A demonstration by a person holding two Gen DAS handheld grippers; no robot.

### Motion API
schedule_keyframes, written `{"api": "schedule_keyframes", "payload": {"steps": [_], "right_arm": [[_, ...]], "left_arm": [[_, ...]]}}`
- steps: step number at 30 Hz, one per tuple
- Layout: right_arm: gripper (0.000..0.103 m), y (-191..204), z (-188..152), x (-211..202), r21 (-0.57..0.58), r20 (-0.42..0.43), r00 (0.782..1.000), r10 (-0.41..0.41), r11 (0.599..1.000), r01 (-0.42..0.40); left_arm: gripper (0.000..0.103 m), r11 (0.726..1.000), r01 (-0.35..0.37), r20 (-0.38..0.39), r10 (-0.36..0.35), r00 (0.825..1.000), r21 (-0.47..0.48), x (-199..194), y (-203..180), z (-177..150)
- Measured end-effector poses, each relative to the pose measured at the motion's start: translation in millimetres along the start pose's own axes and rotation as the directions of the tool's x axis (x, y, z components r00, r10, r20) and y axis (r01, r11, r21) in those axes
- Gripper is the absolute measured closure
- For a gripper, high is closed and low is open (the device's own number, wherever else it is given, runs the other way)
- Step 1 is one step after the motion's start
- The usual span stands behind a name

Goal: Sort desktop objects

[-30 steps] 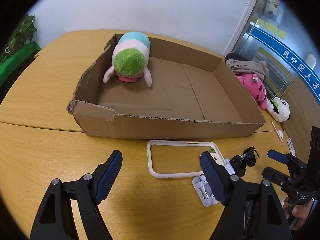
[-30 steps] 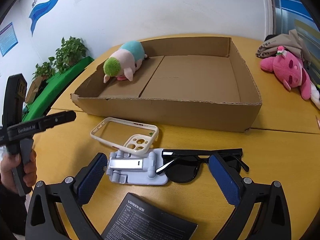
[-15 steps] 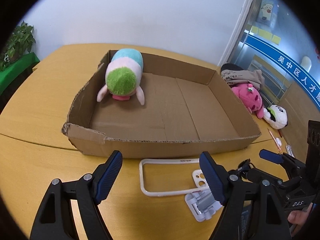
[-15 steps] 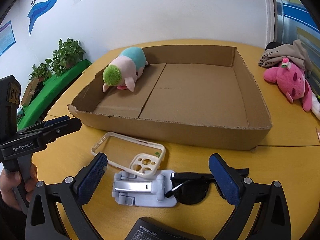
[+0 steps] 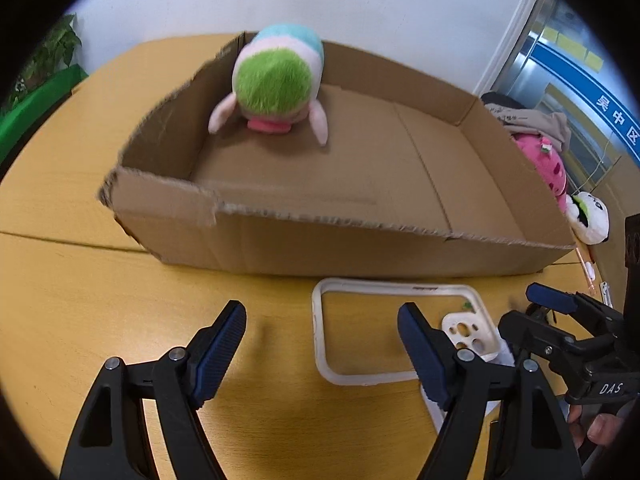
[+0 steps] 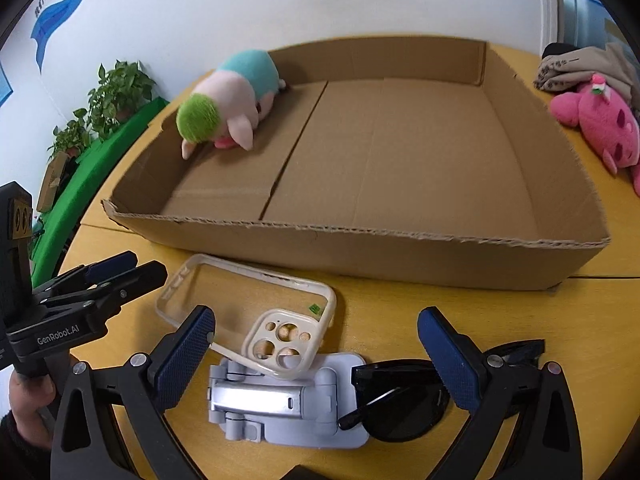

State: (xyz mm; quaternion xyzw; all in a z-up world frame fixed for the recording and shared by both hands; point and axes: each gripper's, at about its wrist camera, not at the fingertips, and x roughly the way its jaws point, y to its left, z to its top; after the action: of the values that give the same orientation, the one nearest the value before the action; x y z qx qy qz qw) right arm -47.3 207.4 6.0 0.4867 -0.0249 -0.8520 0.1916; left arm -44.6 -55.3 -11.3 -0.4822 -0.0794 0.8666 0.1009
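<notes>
- Cardboard box [image 6: 400,256] sits on the wooden table [image 5: 80,320]; a plush toy [image 6: 224,100] with a green end lies inside it at the far left corner, against the wall.
- Phone case [image 6: 256,300], pale and see-through, lies on the table just in front of the box's near wall. Its camera end rests on top of a grey phone stand [image 6: 280,400].
- Sunglasses [image 6: 404,404], folded, lie just right of the stand, touching its edge.
- Left gripper [image 5: 322,348]: fingers apart, holding nothing, above the table; its right finger overlaps the case in view, contact unclear.
- Right gripper [image 6: 316,356]: fingers wide apart, empty, with case end, stand and sunglasses between them in view.
- Pink plush [image 6: 600,124] and a bundle of cloth [image 6: 576,68] sit on the table right of the box.
</notes>
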Motion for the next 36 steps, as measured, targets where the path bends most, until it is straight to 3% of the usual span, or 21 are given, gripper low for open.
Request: {"api": "schedule_keyframes", "payload": {"steps": [2,4,6,7,8,9,13,15,19,21,28,36], "right_arm": [[0.009,1.7,-0.3,9.0,-0.010,-0.025,1.000,-0.008,1.000,0.008],[0.026,3.3,-2.0,19.0,-0.024,-0.063,0.998,-0.012,1.000,0.011],[0.036,3.3,-3.0,25.6,-0.026,-0.095,0.995,-0.007,1.000,0.005],[0.037,4.0,-2.8,26.7,-0.031,-0.102,0.995,-0.008,0.999,0.005],[0.038,5.3,-3.1,27.5,-0.043,-0.107,0.994,-0.020,0.999,0.016],[0.042,6.1,-3.8,27.4,-0.049,-0.110,0.994,-0.020,0.999,0.015],[0.064,10.3,-6.6,25.4,-0.065,-0.106,0.994,0.013,0.998,-0.020],[0.064,12.0,-8.7,23.8,-0.071,-0.101,0.995,0.006,0.997,-0.013],[0.085,3.3,-10.9,18.1,-0.030,-0.084,0.996,0.035,0.999,-0.037],[0.089,0.1,-12.9,14.1,-0.017,-0.070,0.996,0.051,0.998,-0.053],[0.091,0.1,-9.7,-22.4,0.001,0.060,0.994,0.088,0.996,-0.088],[0.092,12.3,31.7,-105.5,-0.079,0.269,0.961,0.068,0.996,-0.049]], "left_arm": [[0.041,1.000,-0.006,-0.035,0.006,0.999,0.001,10.0,1.9,-3.1],[0.052,1.000,-0.011,-0.069,0.011,0.998,-0.005,19.4,4.1,-7.4],[0.059,1.000,-0.018,-0.051,0.018,0.999,0.004,18.5,5.2,-8.6],[0.068,1.000,-0.016,-0.045,0.016,0.999,0.003,17.3,5.8,-8.8],[0.086,1.000,0.005,-0.050,-0.006,0.999,-0.005,17.3,6.8,-9.0],[0.090,0.999,0.034,-0.054,-0.035,0.998,-0.015,17.3,8.3,-9.5],[0.095,1.000,0.023,-0.029,-0.023,0.999,-0.002,12.9,8.1,-12.1],[0.097,1.000,0.017,-0.018,-0.018,1.000,-0.006,9.1,9.8,-13.0],[0.098,1.000,0.019,0.013,-0.019,1.000,0.000,-3.7,12.1,-14.9],[0.098,1.000,0.023,0.028,-0.023,0.999,0.000,-11.2,11.3,-14.5],[0.098,0.998,0.046,0.141,-0.050,0.989,0.030,-54.6,-11.0,-1.2],[0.098,0.992,0.015,0.297,-0.052,0.954,0.127,-106.3,-48.9,53.1]]}}
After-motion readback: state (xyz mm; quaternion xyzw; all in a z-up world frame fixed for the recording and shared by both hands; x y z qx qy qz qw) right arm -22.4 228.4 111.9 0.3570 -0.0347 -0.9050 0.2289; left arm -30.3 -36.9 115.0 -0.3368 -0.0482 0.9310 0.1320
